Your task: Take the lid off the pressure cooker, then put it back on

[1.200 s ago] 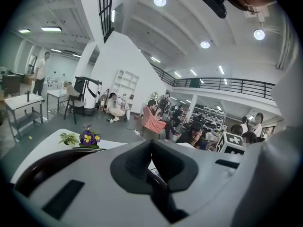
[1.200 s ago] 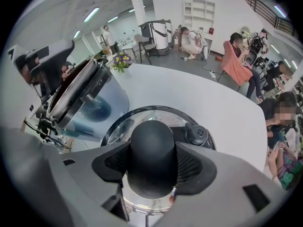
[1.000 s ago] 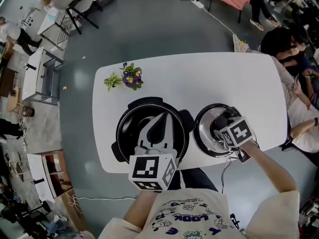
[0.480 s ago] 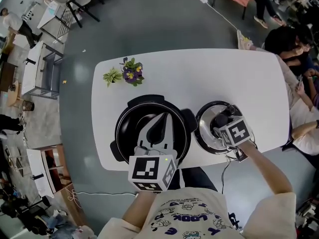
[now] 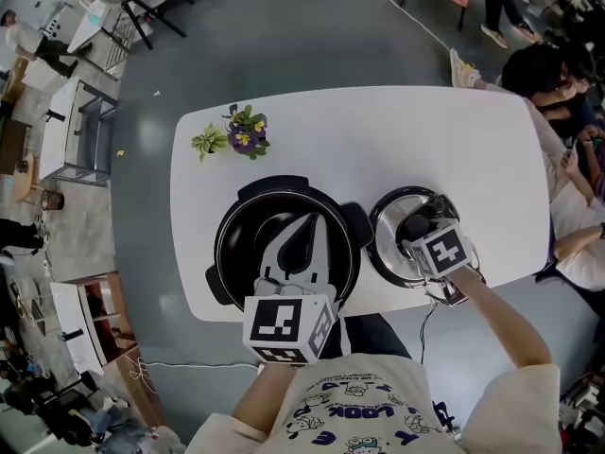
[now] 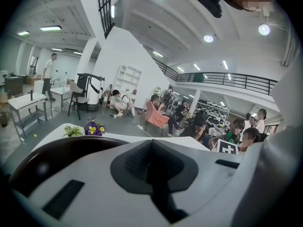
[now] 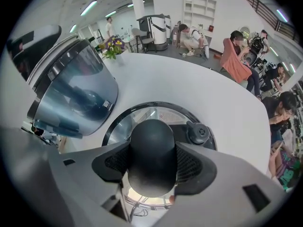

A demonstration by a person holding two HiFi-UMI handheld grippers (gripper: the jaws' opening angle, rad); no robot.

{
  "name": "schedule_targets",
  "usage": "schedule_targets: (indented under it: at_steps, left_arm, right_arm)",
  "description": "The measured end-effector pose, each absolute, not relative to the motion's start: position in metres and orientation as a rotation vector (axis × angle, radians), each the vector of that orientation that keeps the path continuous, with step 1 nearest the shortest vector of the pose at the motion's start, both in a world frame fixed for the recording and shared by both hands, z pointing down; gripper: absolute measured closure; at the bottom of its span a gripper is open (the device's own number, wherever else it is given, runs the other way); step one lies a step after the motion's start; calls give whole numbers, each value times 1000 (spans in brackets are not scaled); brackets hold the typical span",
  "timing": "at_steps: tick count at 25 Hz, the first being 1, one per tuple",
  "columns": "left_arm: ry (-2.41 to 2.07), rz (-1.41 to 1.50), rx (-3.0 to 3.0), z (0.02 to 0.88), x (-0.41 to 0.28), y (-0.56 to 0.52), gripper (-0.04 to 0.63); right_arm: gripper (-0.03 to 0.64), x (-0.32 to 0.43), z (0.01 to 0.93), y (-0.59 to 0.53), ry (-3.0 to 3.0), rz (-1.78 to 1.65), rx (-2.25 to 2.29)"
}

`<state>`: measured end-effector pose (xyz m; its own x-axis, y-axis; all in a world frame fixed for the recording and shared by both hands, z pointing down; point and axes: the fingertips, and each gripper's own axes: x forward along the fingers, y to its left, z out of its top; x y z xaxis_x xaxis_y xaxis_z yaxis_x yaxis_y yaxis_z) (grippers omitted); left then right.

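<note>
1. Both hand-held tools are in view. The right gripper (image 7: 151, 165) points steeply down, its jaws set wide and clamped on either side of the round black knob (image 7: 152, 138) of the shiny round metal lid (image 7: 142, 113) with its dark rim.
2. Beside the knob on the lid sits a small black valve (image 7: 198, 133), so the lid is top side up and hangs or rests level under the grip.
3. The lid is clear of the pot. It lies over the white oval table (image 5: 378, 140), just right of the big round pressure cooker (image 5: 232, 230) with its black rim and silvery-blue body, near the table's near edge. Whether its rim touches the tabletop I cannot tell.
4. The left gripper (image 6: 154, 162) is clenched with nothing in it and hovers over the open mouth of the cooker, whose dark bowl shows uncovered beneath it.
5. A small pot of purple and yellow flowers (image 5: 248, 140) stands well apart at the far side and plays no part.
6. Judged from this, the first half is done: the lid is off. Left to do: carry it back across, centre it over the open rim, seat it and let go.
</note>
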<state>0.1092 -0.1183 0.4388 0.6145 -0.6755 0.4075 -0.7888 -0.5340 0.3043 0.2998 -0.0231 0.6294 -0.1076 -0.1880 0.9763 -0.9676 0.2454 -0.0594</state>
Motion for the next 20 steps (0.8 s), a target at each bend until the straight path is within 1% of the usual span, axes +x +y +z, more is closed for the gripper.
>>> schedule_targets:
  at_steps: [6, 11, 16, 17, 18, 20]
  left_arm:
    - [-1171, 329, 2370, 439, 105, -113, 580]
    - [-1186, 327, 2360, 441, 99, -112, 581]
    - [-1205, 325, 2351, 440, 93, -109, 580]
    - [-1210, 323, 2350, 440, 92, -109, 581]
    - [-1215, 320, 2349, 440, 91, -108, 580]
    - [-1223, 315, 2349, 440, 90, -108, 581]
  right_arm:
    - [321, 281, 638, -2, -1523, 1081, 1074]
    - [321, 282, 641, 1, -1522, 1075, 1096]
    - [313, 289, 636, -8, -1552, 946, 1173]
    - [308, 289, 635, -8, -1560, 928, 1186]
    - [260, 287, 634, -9, -1577, 920, 1199]
    - [230, 282, 631, -16, -1623, 901, 1231]
